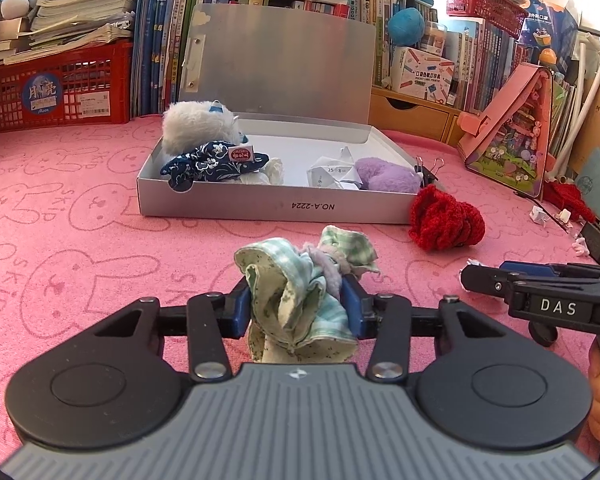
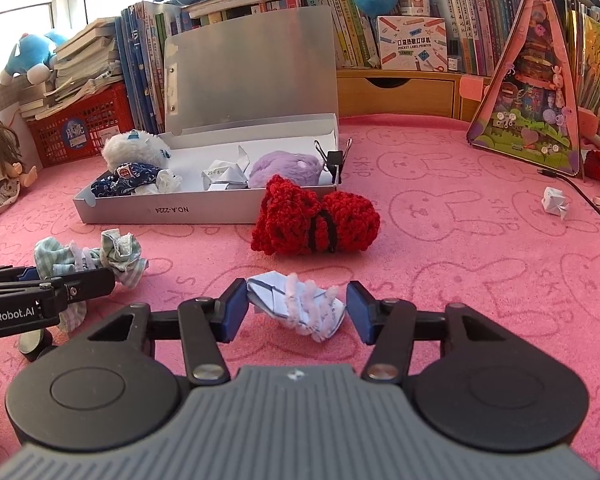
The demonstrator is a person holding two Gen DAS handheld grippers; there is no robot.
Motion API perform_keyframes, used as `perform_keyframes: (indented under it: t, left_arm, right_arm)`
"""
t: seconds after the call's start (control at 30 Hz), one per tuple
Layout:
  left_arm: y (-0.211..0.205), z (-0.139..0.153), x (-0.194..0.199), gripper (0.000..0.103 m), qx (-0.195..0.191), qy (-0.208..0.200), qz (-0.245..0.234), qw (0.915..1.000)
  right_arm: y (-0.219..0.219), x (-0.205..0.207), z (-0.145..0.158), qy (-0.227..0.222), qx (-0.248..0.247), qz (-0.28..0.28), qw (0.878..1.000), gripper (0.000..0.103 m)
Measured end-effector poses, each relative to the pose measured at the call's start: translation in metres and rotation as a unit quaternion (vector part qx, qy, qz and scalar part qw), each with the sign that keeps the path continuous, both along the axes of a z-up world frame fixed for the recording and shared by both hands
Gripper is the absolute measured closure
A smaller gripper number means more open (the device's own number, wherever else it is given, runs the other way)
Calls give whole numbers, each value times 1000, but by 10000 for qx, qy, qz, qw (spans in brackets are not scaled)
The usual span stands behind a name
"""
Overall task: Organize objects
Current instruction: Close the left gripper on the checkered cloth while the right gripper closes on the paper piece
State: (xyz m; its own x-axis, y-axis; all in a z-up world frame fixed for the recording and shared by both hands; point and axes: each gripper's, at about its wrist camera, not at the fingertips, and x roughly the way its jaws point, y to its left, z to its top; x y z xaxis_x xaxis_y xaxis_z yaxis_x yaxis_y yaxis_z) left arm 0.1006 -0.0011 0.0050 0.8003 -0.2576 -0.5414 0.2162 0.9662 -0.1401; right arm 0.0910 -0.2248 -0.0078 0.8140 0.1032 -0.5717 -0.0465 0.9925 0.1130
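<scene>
Left gripper (image 1: 298,312) clamped on a green checked cloth bundle (image 1: 300,300), just in front of the open grey box (image 1: 260,208). Right gripper (image 2: 296,312) open around a folded paper piece (image 2: 292,304) wrapped in fuzzy wire, left pad touching. Probably light and crushable; best pinched gently across the middle. Red knitted pouch (image 2: 316,220) beyond.

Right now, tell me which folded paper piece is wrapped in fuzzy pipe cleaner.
The light blue folded paper between the right tool's pads; the white one in the box and the small one far right are bare.
</scene>
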Motion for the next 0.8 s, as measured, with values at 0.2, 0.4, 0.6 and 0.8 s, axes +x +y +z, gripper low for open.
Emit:
perform_keyframes:
  t: [0.2, 0.4, 0.6, 0.8]
  left_arm:
    - [3, 2, -1, 52, -2, -33, 60, 10000]
    - [4, 3, -2, 52, 0, -49, 68, 10000]
    - [5, 3, -2, 52, -8, -52, 75, 10000]
    - [5, 3, -2, 52, -5, -54, 73, 10000]
  right_arm:
    - [0, -1, -1, -9, 43, 13, 10000, 35]
    - [-4, -1, -3, -3, 228, -15, 9997, 25]
    - [-10, 5, -8, 227, 414, -147, 9988, 18]
    - [2, -1, -7, 182, 213, -35, 9996, 39]
